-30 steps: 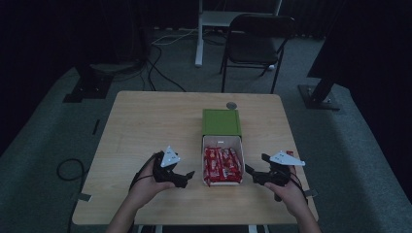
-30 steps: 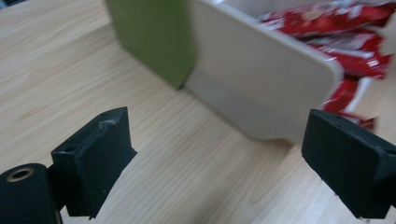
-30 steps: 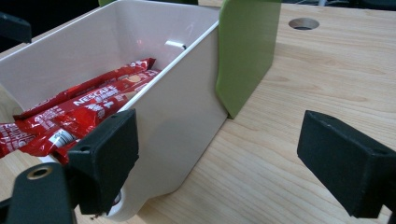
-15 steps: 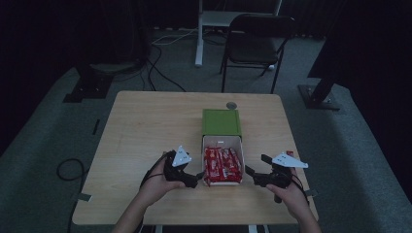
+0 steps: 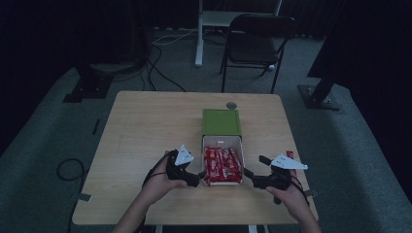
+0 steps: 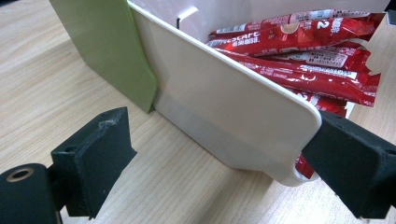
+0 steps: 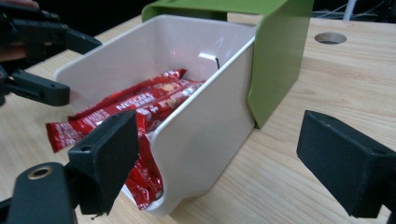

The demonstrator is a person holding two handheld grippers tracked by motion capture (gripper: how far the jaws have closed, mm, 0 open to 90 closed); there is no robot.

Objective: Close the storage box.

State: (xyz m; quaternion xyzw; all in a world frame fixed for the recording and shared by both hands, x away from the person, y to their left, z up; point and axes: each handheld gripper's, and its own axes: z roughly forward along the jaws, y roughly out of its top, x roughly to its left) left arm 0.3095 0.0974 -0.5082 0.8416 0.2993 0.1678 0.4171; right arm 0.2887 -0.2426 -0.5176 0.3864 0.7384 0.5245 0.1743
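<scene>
- White plastic drawer (image 5: 222,141), pulled out of its green sleeve (image 5: 221,122), stands at the near middle of the wooden table (image 5: 145,131).
- Red sachets (image 5: 222,164) fill the drawer, ends overhanging its open front.
- Left gripper (image 5: 198,176): jaws spread, straddling the drawer's left front corner; the right jaw seems to touch the wall, though this is hard to confirm.
- Right gripper (image 5: 248,174): jaws spread wide, just beside the drawer's right front corner, holding nothing.
- Small red item (image 5: 290,154) lies near the right hand (image 5: 286,191).
</scene>
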